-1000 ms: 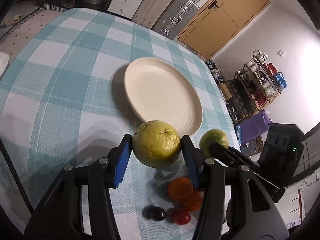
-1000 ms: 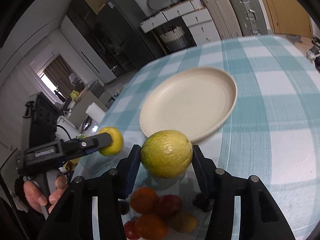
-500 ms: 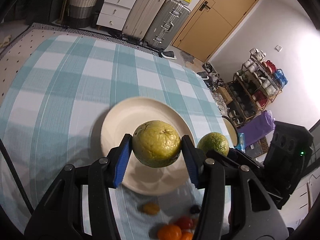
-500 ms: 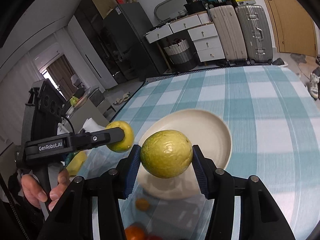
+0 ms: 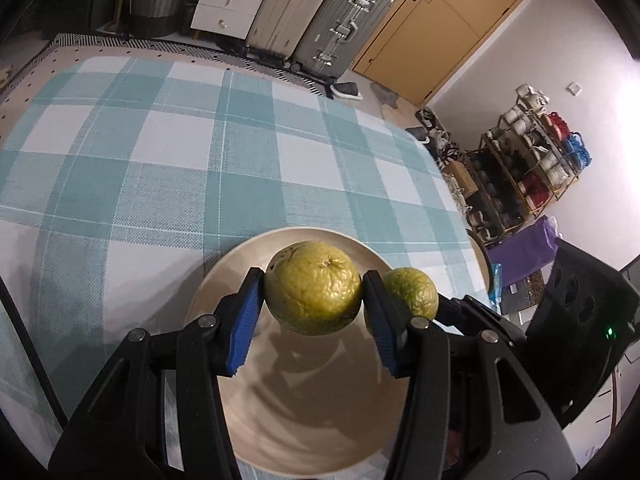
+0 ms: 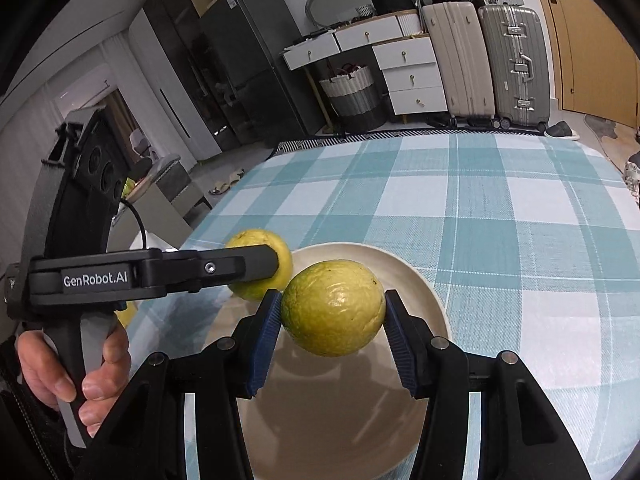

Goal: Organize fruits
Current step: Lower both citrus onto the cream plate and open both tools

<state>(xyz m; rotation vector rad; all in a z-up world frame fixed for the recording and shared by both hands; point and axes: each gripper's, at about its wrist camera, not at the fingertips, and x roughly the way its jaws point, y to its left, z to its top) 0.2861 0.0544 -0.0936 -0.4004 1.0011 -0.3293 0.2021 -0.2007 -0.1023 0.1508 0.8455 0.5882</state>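
Note:
My left gripper is shut on a yellow-green guava and holds it above the cream plate. My right gripper is shut on a second yellow-green guava, also above the plate. The two guavas hang side by side over the plate's near half. In the left wrist view the right gripper's guava shows just right of mine. In the right wrist view the left gripper's guava shows to the left, partly behind its black finger.
The plate sits on a teal and white checked tablecloth. Suitcases and white drawers stand beyond the table's far edge. A shelf rack stands at the right. A hand holds the left gripper's handle.
Both grippers have moved forward with their guavas, from over the small fruits near the plate's edge to over the plate itself. The small fruits have dropped out of view.

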